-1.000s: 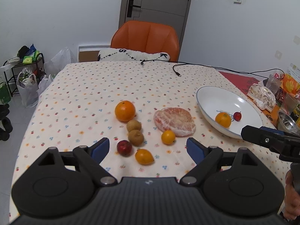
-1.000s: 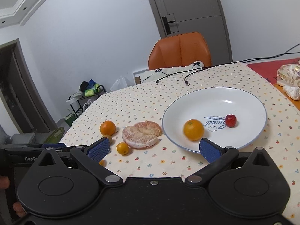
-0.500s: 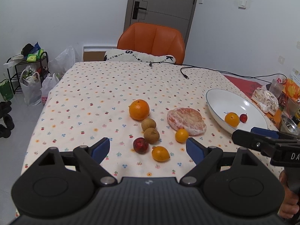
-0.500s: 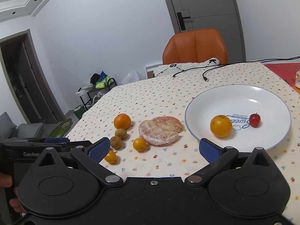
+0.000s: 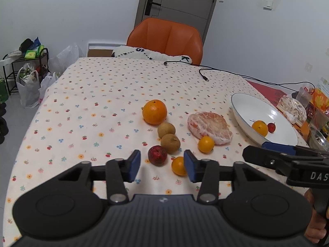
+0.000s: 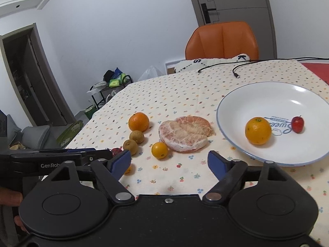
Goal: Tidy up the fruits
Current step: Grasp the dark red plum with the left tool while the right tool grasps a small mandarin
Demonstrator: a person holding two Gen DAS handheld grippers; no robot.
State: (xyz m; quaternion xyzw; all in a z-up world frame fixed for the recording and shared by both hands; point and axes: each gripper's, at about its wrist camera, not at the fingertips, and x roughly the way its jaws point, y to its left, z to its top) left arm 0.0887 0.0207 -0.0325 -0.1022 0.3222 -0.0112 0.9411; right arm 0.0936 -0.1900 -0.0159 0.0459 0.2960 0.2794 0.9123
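Loose fruit lies on the flowered tablecloth: a large orange (image 5: 154, 112), two brown round fruits (image 5: 166, 129) (image 5: 170, 143), a dark red fruit (image 5: 157, 155), two small orange fruits (image 5: 206, 144) (image 5: 178, 165) and a peeled pomelo (image 5: 209, 127). The white plate (image 5: 246, 107) at the right holds an orange (image 5: 260, 128) and a small red fruit (image 5: 271, 127). My left gripper (image 5: 162, 165) is open, half narrowed, just short of the dark red fruit, holding nothing. My right gripper (image 6: 168, 163) is open and empty, in front of the pomelo (image 6: 185, 133) and plate (image 6: 230, 107).
An orange chair (image 5: 165, 39) with a white cushion stands at the table's far side. A black cable (image 5: 203, 76) trails across the far cloth. Snack bags and a metal bowl (image 5: 298, 109) crowd the right edge. A rack with bags (image 5: 26, 78) stands on the floor at left.
My left gripper's jaws have narrowed to about half their earlier gap while it lined up on the dark red fruit. My right gripper swung left toward the loose fruit and narrowed slightly.
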